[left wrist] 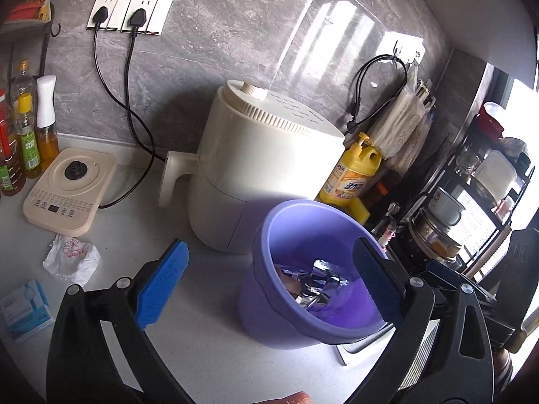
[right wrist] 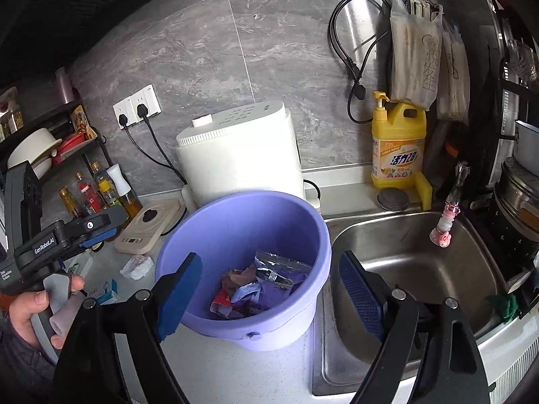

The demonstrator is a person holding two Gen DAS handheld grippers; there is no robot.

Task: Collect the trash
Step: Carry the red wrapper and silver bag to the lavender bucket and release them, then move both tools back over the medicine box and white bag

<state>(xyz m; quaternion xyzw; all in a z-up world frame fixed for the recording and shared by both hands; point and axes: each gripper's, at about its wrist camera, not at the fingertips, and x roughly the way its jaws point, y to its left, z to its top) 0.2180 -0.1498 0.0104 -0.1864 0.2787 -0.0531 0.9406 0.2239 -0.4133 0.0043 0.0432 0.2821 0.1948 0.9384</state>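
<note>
A purple bucket (right wrist: 242,262) is seen standing on the pale countertop (left wrist: 209,343), just left of the steel sink (right wrist: 414,262) and in front of a white air fryer (left wrist: 266,165). Inside the bucket, a heap of wrappers (right wrist: 256,286) is gathered, among them a silvery foil pouch (left wrist: 320,279) and red and brown scraps.

The left gripper (left wrist: 269,289) is held with its jaws spread wide and nothing between them; one blue pad (left wrist: 161,286) is seen over the counter to the left of the bucket, the other at the bucket's right rim. Whether that pad touches the rim cannot be told. The right gripper (right wrist: 269,299) is likewise held apart and empty, with the bucket framed between its blue pads (right wrist: 178,296).

More trash is left on the counter: a crumpled white wrapper with red print (left wrist: 70,256) lies to the left, just in front of a beige kettle base (left wrist: 70,188), well apart from the bucket. A small blue-and-white box (left wrist: 25,306) is seen nearer, close to the counter's left edge.

A yellow detergent bottle (right wrist: 397,141) is stood at the far edge behind the sink, and oil bottles (left wrist: 23,128) are grouped at the far left.
</note>
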